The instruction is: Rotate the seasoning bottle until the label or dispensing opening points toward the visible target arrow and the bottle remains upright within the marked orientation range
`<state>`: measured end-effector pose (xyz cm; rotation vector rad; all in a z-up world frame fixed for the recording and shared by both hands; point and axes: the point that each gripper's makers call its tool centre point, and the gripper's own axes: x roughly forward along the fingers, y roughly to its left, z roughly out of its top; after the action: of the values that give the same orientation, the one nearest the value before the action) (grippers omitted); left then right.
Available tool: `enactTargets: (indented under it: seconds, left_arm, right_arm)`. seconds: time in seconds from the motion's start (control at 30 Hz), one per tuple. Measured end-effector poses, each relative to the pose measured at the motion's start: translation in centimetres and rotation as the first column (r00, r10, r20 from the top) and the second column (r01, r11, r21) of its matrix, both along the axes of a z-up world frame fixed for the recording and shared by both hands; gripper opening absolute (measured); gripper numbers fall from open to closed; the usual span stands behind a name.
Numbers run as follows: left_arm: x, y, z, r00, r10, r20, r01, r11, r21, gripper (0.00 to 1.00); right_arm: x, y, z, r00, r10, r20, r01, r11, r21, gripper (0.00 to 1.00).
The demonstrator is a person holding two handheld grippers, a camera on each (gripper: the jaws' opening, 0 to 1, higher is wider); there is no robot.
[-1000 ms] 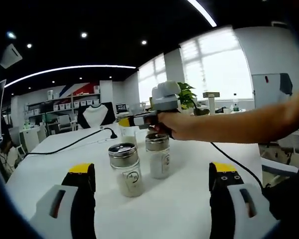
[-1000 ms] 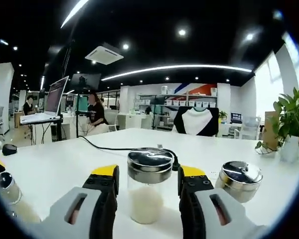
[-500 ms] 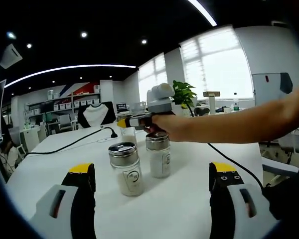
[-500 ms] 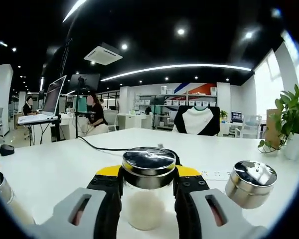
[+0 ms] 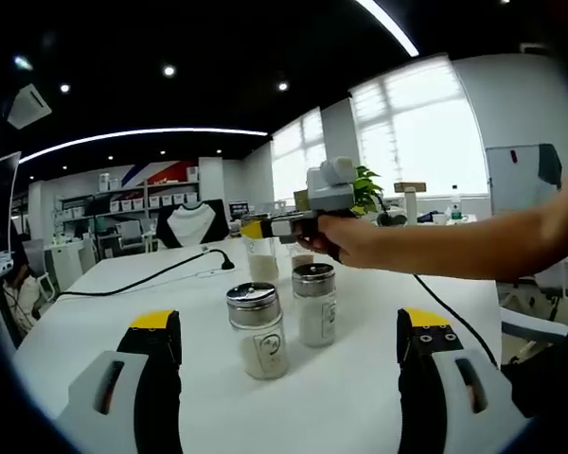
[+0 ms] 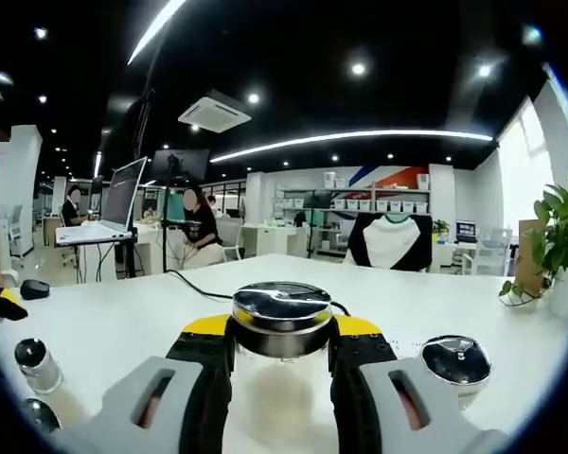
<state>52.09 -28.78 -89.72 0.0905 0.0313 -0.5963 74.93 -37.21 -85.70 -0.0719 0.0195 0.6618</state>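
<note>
Turn slowly about the vertical axis, keeping the seasoning bottle (image 6: 280,364) level; no arrow visible, so judge alignment by the label. Right tongs (image 6: 280,342) clenched on that bottle just under its metal lid, apparently lifted above the middle of the desk (image 6: 114,326). Left tongs (image 5: 289,326) spread wide, grasping nothing, facing two lidded jars (image 5: 260,329) standing mid-desk.
</note>
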Motion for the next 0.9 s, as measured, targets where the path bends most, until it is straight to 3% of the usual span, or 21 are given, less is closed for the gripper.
enactTargets:
  seconds: [0.13,0.33,0.67,0.9]
  left_arm:
    - [0.0,0.5,1.0,0.999,0.035,0.034,-0.034,0.999,-0.021,1.0]
    - [-0.2,-0.4,0.9,1.0,0.009,0.027,-0.009,1.0,-0.011,1.0]
    - [-1.0,-2.2,1.7,0.996,-0.041,0.076,0.04,0.999,0.006,0.97]
    - [-1.7,-3.5,1.7,0.993,-0.1,0.061,0.101,0.995,-0.014,0.95]
  right_arm:
    - [-1.9,-0.8,1.2,1.0,0.025,-0.01,-0.024,0.999,0.048,0.37]
    - [-3.7,-2.2,2.1,0.999,0.037,-0.019,-0.035,0.995,0.089,0.37]
    - [-8.0,-3.4,2.1,0.998,0.061,0.02,-0.061,0.997,0.041,0.36]
    - [-11.3,-4.3,2.0,0.997,0.043,0.057,-0.045,0.998,0.037,0.36]
